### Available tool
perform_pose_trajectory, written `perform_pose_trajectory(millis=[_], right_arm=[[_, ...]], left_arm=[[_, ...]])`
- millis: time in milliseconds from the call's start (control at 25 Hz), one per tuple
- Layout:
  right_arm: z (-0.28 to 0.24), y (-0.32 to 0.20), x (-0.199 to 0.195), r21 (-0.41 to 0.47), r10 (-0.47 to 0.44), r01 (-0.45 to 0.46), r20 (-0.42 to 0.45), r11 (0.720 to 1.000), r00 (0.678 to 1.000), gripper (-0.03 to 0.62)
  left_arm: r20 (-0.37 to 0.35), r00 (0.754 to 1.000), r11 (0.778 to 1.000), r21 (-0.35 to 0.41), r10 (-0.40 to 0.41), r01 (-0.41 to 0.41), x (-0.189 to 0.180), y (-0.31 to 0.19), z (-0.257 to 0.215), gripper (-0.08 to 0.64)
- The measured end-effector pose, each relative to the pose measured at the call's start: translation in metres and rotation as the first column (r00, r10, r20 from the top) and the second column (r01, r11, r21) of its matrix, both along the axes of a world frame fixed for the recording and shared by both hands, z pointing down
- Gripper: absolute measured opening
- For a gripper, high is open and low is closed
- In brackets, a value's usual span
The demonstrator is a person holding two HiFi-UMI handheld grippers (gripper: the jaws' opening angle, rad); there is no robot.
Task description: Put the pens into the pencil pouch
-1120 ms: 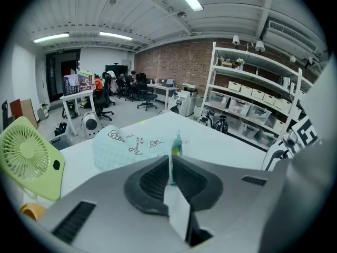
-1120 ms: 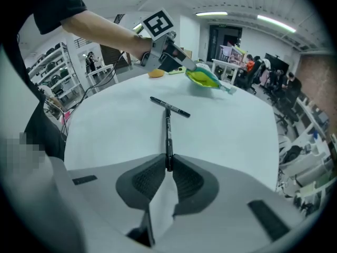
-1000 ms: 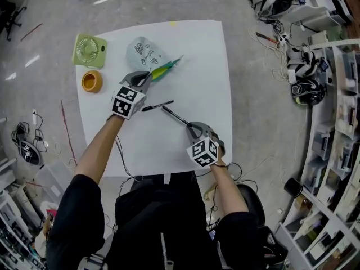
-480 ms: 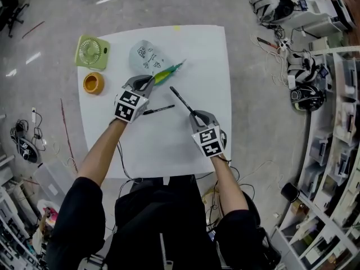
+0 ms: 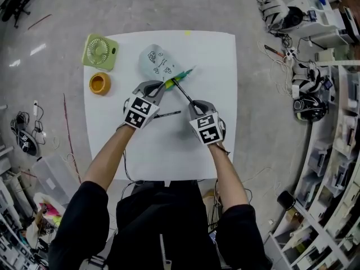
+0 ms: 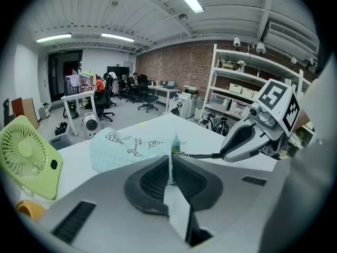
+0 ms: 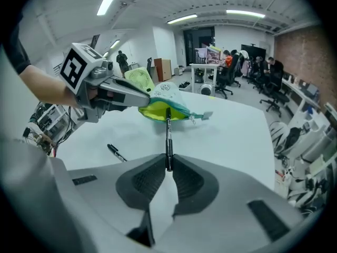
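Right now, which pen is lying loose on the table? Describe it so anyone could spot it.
On the white table, look between the left gripper and the right gripper, nearer the person than the pale pouch. The loose pen lies flat there, black and slim; the other black pen is clamped in the right gripper, its tip at the pouch's mouth.

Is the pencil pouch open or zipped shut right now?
Open. The left gripper pinches the pouch edge, yellow lining shows at its mouth, and the right gripper aims a pen at it.
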State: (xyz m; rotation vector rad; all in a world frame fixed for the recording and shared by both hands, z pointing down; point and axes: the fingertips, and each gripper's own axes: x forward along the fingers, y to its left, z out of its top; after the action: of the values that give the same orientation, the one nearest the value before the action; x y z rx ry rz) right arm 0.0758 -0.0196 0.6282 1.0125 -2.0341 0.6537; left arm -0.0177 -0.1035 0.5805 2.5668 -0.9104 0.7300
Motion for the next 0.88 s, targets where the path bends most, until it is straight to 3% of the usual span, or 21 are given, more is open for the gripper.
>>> perform_pose_trajectory(millis=[880], right_arm=[[0.006,-0.088,-0.049,-0.004,0.056,-0.055,0.114,0.998,0.992,0.054]], left_arm=[[-0.054,0.998,1.000,-0.012,0.013,-0.014,0.000,0.003,-0.006,0.040]])
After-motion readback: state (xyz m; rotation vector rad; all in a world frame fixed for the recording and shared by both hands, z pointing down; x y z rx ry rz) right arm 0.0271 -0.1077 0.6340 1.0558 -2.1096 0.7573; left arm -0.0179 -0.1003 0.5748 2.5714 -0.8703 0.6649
